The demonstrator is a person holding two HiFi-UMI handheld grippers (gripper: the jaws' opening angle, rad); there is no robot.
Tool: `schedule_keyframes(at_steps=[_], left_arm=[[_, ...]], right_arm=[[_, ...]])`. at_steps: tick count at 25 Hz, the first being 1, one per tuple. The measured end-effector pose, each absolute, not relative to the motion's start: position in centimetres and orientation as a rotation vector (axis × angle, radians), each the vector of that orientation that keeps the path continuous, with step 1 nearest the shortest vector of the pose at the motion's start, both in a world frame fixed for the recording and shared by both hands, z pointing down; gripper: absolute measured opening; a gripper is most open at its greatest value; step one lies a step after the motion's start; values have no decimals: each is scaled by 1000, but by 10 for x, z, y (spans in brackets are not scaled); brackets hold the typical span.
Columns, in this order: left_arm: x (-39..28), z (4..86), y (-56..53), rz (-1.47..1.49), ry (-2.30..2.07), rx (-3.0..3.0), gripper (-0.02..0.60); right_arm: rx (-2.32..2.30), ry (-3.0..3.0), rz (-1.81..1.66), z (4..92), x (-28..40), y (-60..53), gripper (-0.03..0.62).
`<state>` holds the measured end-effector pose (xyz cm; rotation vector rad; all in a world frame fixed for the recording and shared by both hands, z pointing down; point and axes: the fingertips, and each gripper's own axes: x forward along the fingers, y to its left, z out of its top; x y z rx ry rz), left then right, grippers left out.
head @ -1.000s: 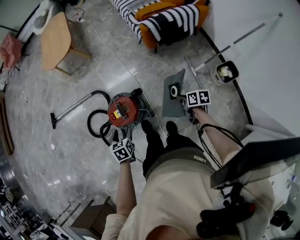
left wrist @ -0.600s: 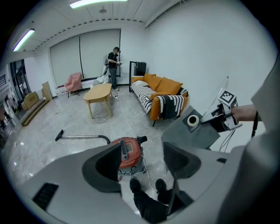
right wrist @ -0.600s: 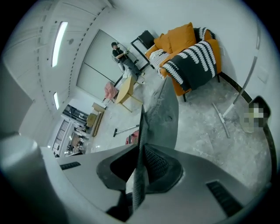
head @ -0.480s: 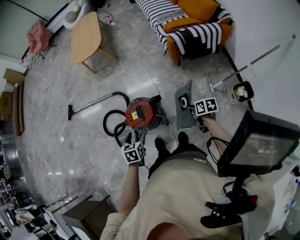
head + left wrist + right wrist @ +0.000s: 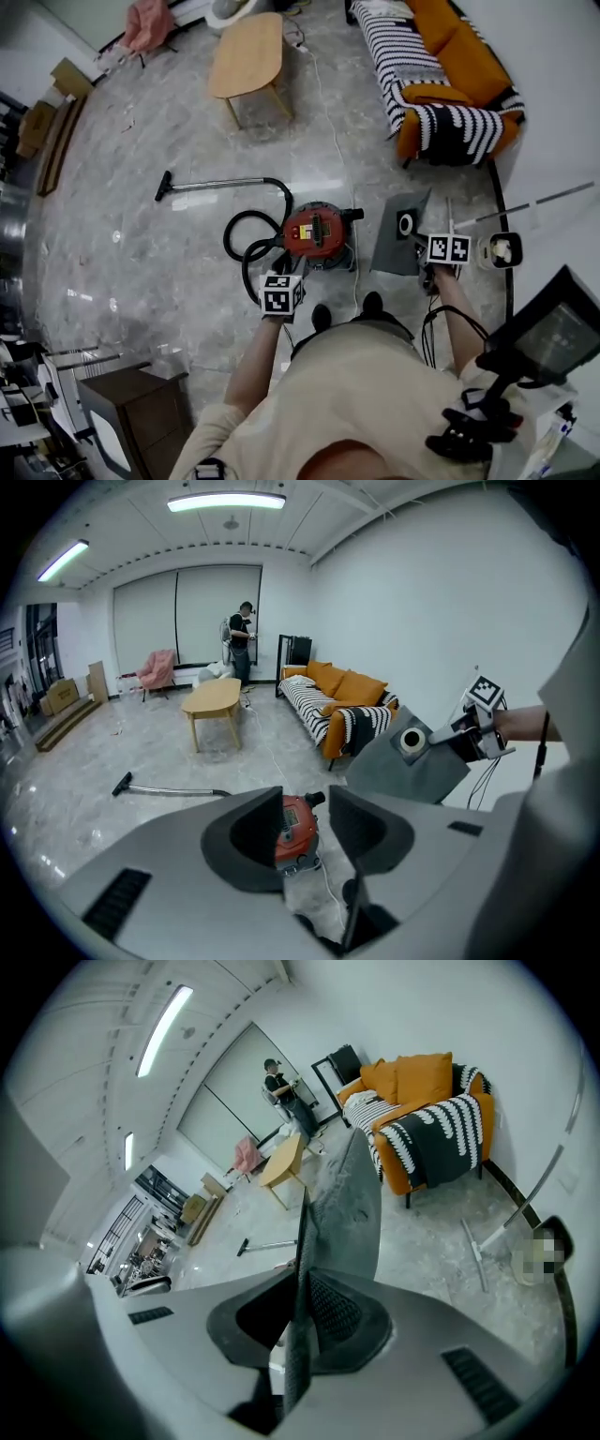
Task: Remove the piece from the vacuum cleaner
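Left gripper (image 5: 305,806), lower centre of its view: jaws partly apart and have just been closing. Nothing sits between them; the red canister only shows through the gap.

Right gripper (image 5: 302,1302): jaws pinched on the thin edge of the grey dust bag (image 5: 398,246), probably so it hangs flat.

In the head view the bag is right of centre, just beside the vacuum cleaner (image 5: 317,234) and seemingly clear of it, so it looks already out.

Count: two grippers, one bag, one vacuum cleaner, one hose (image 5: 246,246). Farther up: one table (image 5: 247,54), one sofa (image 5: 441,66).
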<state>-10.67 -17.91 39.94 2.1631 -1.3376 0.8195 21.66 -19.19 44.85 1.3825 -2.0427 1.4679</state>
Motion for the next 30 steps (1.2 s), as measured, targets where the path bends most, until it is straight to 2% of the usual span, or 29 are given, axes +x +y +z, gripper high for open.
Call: schedule_keyframes(at_steps=[1,2,3,9,14,22,30], left_arm=[[-116,402,-173,818,-1335,2155,127],[-125,405,-167,813,-1322,2147,41],[-134,407,-161,803,-1301,2137,5],[-185,400,-139,707,-1235,2111,5],[-195,390,-138,707,-1162,2186,5],[-186,375,-135,583,-987,2264,5],[-148,382,-116,558,-808,2331,5]], right_arm=[[1383,-2051,1453,444,209,-191,35],[1384,-2061,1433,439,202,-188,35],[1385,-2072,1408,432,192,-186,35],[1363,-2145,1292,392,122,-184,34],[1361,-2212,1257,366,88,-187,34],[1435,-2259,1198,333,67,-165,34],[1537,-2209,1218,331,85,-113,34]])
